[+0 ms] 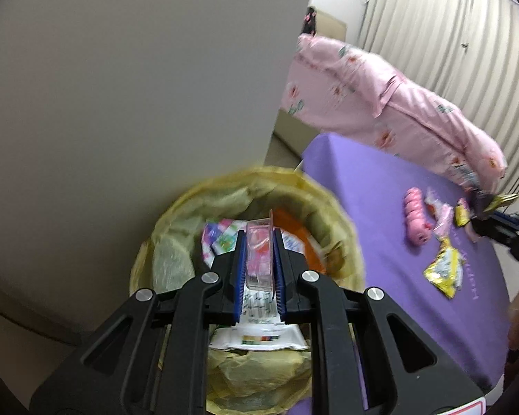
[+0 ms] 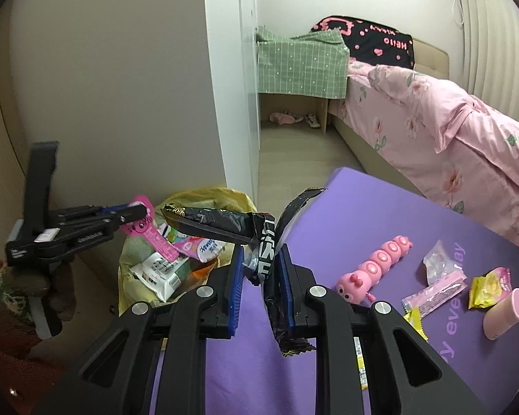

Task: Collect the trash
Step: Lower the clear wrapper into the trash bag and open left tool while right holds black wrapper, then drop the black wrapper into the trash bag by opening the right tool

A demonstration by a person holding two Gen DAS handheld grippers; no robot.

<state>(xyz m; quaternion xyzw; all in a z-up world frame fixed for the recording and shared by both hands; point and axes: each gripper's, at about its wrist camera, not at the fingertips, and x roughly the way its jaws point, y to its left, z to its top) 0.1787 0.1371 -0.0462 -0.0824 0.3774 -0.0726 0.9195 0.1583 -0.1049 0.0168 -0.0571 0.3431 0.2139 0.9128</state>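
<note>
Left gripper (image 1: 258,242) pinches a pink package (image 1: 257,252) between its blue pads, jaws narrow, directly above the bin (image 1: 176,214). The bin is lined with a yellow bag and already holds wrappers and a white pack (image 1: 259,337). In the right wrist view the same package hangs from the left gripper's tips over the bin mouth, pink card end drooping down towards the trash inside.

Right gripper (image 2: 259,263) is closed on a crumpled black wrapper (image 2: 225,223), jaws narrow; one end of the wrapper sticks out towards the bin, another flap rises upward. This gripper sits over the near edge of the purple table (image 2: 363,207), just beside the bin.

On the table, well apart from the bin: a pink caterpillar toy (image 2: 373,266), a clear sachet (image 2: 439,263), a pink wrapper (image 2: 436,292), a yellow packet (image 2: 488,287), and a pink tube (image 2: 505,314) lying on its side. A second yellow wrapper (image 2: 415,321) lies near the right gripper's finger.

Behind: a bed (image 2: 449,131) with pink floral cover.
</note>
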